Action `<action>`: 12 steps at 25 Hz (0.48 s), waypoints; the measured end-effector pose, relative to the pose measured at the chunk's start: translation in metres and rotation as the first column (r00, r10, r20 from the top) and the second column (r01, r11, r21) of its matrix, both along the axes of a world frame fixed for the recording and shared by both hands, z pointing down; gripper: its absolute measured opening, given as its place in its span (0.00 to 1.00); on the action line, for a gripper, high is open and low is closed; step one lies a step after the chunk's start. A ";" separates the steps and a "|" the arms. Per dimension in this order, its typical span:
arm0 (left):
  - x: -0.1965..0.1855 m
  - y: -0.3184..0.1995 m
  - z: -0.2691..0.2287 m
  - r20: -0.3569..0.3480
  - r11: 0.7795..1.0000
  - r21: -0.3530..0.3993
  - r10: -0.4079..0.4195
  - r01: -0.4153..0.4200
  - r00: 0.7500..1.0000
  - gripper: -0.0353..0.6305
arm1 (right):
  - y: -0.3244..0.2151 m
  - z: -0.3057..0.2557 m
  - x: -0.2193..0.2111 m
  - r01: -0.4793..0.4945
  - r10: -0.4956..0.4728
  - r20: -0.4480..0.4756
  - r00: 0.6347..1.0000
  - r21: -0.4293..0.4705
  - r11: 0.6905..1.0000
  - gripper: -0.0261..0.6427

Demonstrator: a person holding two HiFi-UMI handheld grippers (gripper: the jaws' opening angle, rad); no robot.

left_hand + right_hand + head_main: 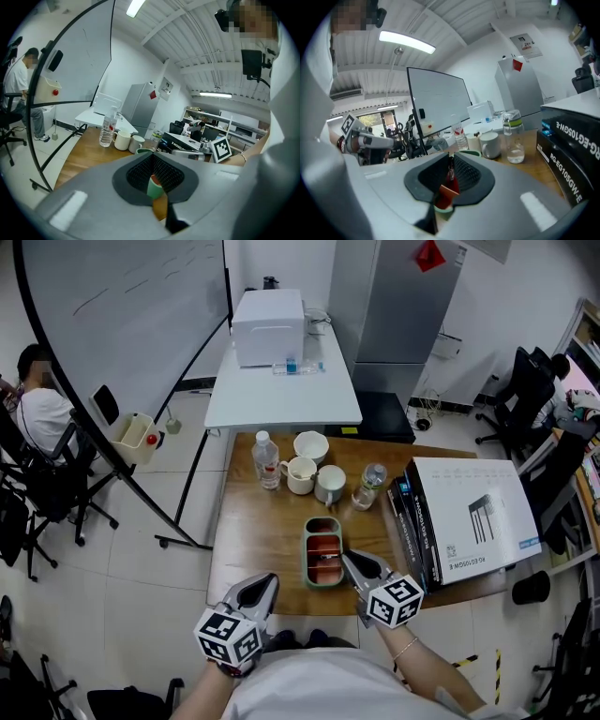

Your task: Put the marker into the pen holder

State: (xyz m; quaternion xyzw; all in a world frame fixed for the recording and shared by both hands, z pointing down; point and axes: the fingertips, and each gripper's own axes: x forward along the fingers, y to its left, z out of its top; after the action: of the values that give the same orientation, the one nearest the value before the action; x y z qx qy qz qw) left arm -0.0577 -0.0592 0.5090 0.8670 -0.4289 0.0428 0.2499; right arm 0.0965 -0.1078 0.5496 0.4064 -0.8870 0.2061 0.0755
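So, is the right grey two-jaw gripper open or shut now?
Shut: the right gripper pads clamp what looks like a thin dark-red marker above the green, red-lined tray.

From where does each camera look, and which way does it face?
Head view: on the person's head, facing steeply down at the brown wooden table; left gripper, right gripper and white shirt show.
Left gripper view: rides the left gripper, facing along its shut fingers across the table; right gripper shows.
Right gripper view: rides the right gripper, facing along fingers shut on a thin dark marker; left gripper shows.
All three share the clear plastic water bottle.
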 end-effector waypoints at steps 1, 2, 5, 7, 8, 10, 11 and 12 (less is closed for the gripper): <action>-0.001 0.000 0.000 -0.002 1.000 -0.002 -0.003 0.003 1.000 0.05 | 0.000 -0.011 0.002 -0.009 0.009 0.030 1.000 0.012 1.000 0.07; -0.001 -0.001 0.001 -0.003 1.000 -0.003 -0.007 0.007 1.000 0.05 | 0.001 -0.021 0.004 -0.019 0.018 0.060 0.998 0.021 1.000 0.07; -0.002 -0.001 0.002 -0.006 1.000 -0.007 -0.013 0.013 1.000 0.05 | 0.010 -0.050 0.013 -0.036 0.030 0.127 0.991 0.044 0.998 0.07; -0.004 -0.002 0.003 -0.008 1.000 -0.008 -0.017 0.017 1.000 0.05 | 0.020 -0.063 0.016 -0.023 0.015 0.144 0.989 0.057 0.998 0.07; -0.004 -0.002 0.003 -0.008 1.000 -0.010 -0.020 0.020 1.000 0.05 | 0.025 -0.065 0.017 -0.010 0.002 0.144 0.990 0.057 0.998 0.07; -0.004 -0.004 0.006 -0.001 1.000 -0.015 -0.022 0.022 1.000 0.05 | 0.034 -0.062 0.016 0.013 -0.020 0.134 0.991 0.048 0.999 0.07; -0.004 -0.005 0.007 0.006 1.000 -0.019 -0.022 0.022 1.000 0.05 | 0.037 -0.057 0.017 0.019 -0.024 0.124 0.992 0.042 0.999 0.07; -0.003 -0.005 0.008 0.014 1.000 -0.023 -0.019 0.019 1.000 0.05 | 0.040 -0.050 0.018 0.019 -0.022 0.113 0.993 0.033 0.999 0.07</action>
State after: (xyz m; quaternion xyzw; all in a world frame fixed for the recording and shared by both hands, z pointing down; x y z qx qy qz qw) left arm -0.0602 -0.0644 0.5174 0.8597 -0.4384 0.0512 0.2572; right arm 0.1145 -0.0679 0.4993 0.3860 -0.8971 0.2140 0.0209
